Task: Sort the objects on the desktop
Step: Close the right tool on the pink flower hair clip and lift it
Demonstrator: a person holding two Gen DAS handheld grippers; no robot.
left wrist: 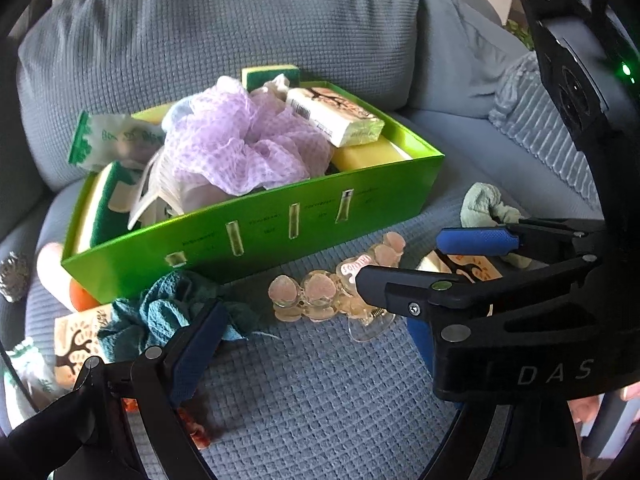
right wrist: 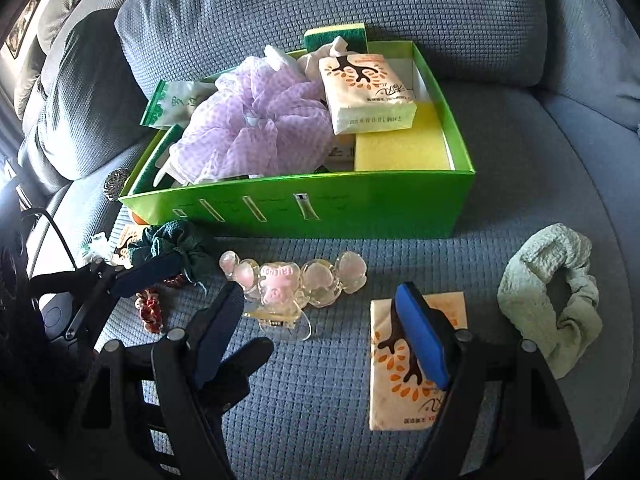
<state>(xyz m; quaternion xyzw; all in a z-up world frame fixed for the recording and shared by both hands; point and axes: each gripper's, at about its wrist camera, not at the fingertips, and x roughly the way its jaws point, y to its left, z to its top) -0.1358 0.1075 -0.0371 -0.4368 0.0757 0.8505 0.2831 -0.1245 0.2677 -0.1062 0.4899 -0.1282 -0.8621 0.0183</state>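
Note:
A green box (right wrist: 360, 208) on the blue sofa seat holds a purple mesh pouf (right wrist: 260, 120), a tissue pack (right wrist: 368, 92) and yellow sponges (right wrist: 400, 144). In front of it lie a clear hair claw with pink flowers (right wrist: 288, 284), a dark teal scrunchie (right wrist: 176, 240), a second tissue pack (right wrist: 384, 380) and a pale green scrunchie (right wrist: 548, 288). My right gripper (right wrist: 318, 288) stands open just above the claw's right end, with its right finger over the tissue pack. My left gripper (left wrist: 312, 320) is open too, low over the claw (left wrist: 320, 292), beside the teal scrunchie (left wrist: 168, 312).
A steel scrubber (right wrist: 116, 182), an orange item (left wrist: 82, 294), a third tissue pack (left wrist: 78, 340) and a red coil hair tie (right wrist: 150, 308) lie at the left. Sofa back cushions (right wrist: 320, 8) rise behind the box. My right gripper's fingers (left wrist: 476, 240) cross the left wrist view.

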